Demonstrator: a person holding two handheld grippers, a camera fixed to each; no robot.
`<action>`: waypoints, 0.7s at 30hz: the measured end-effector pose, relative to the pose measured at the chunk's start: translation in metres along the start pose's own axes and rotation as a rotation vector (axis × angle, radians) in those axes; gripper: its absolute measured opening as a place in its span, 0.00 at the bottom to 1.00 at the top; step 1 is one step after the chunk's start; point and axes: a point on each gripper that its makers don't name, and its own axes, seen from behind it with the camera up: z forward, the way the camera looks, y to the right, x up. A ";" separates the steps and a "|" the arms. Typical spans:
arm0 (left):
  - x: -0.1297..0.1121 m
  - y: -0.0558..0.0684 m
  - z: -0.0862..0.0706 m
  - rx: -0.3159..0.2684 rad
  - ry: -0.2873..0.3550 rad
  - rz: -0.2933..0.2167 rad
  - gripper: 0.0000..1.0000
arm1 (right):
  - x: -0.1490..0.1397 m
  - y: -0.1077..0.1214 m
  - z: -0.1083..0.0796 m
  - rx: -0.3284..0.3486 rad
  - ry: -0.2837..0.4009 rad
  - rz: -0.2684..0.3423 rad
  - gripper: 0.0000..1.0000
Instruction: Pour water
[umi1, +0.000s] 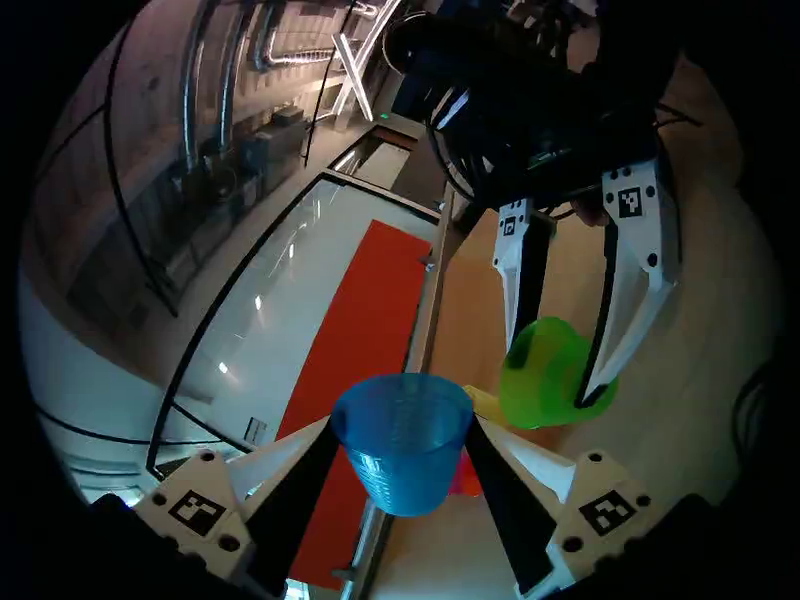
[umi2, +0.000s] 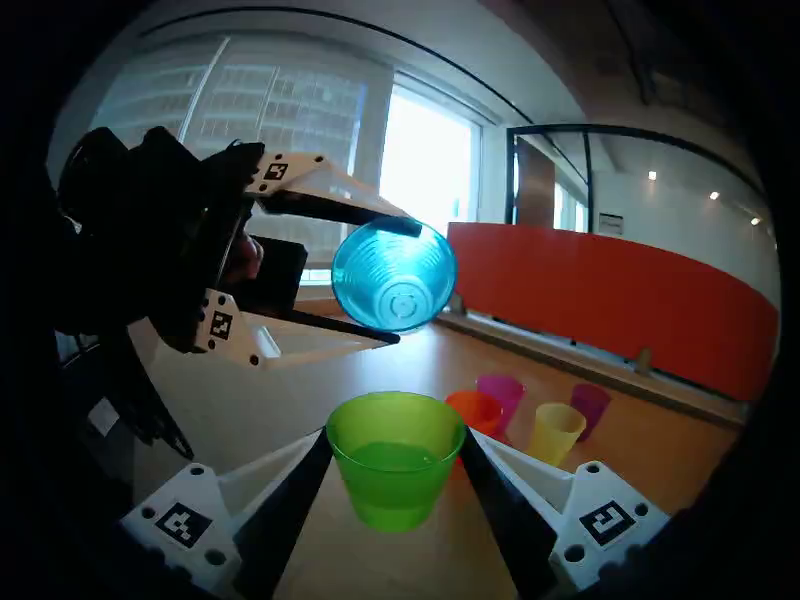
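Our left gripper (umi1: 402, 432) is closed on the blue cup (umi1: 402, 455), both fingers pressing its sides. In the right gripper view we see that cup tipped sideways above the green cup (umi2: 392, 480), which our right gripper (umi2: 395, 437) clamps upright. The green cup seemingly holds some water. Four small cups (umi2: 555, 430) stand on the table (umi2: 640, 450) beyond.

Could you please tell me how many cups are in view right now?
6: blue cup in the left gripper, green cup in the right gripper; orange cup, pink cup, yellow cup, purple cup on the table. Others may be hidden.
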 end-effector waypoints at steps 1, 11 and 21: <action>-0.001 0.000 0.000 -0.001 -0.001 -0.013 0.87 | 0.000 0.000 0.000 -0.001 0.001 0.000 0.93; -0.013 0.006 0.002 -0.016 -0.020 -0.161 0.87 | 0.003 0.000 0.001 -0.004 0.006 -0.005 0.93; -0.024 0.016 -0.004 -0.024 -0.045 -0.376 0.87 | 0.004 0.002 0.002 -0.009 0.003 -0.002 0.93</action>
